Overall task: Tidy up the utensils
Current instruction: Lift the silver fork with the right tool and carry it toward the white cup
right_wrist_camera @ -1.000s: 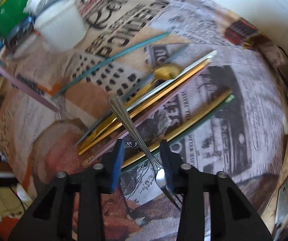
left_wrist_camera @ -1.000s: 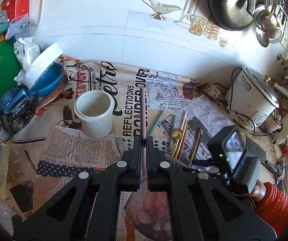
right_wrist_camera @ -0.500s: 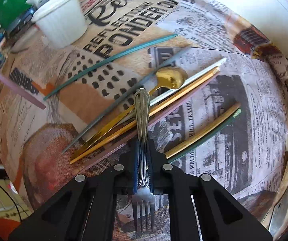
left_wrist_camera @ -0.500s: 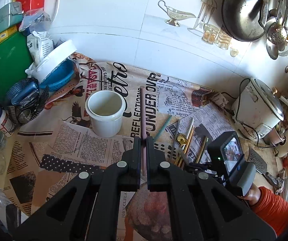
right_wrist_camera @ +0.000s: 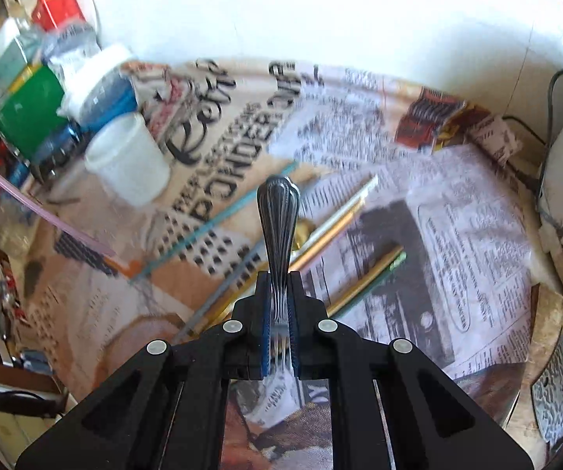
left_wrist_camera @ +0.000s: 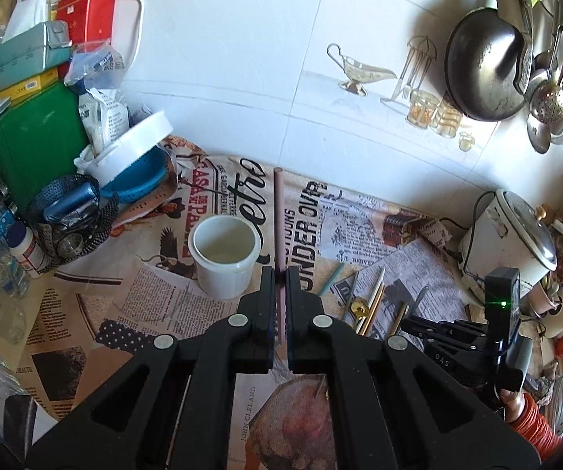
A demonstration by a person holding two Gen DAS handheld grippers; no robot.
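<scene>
While clamped on the fork [right_wrist_camera: 278, 235], the right gripper [right_wrist_camera: 279, 293] holds its handle pointing forward, above the table's loose utensils [right_wrist_camera: 320, 235]. Left gripper [left_wrist_camera: 280, 278] is closed on a pink stick [left_wrist_camera: 279, 219], just right of the white cup [left_wrist_camera: 224, 256].

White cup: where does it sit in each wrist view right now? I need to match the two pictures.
Left wrist: the white cup stands upright just left of center, beside the left gripper tips.
Right wrist: the cup is upper left, blurred, far from the right gripper.
Shared landmark: the teal stick on the newspaper.
</scene>
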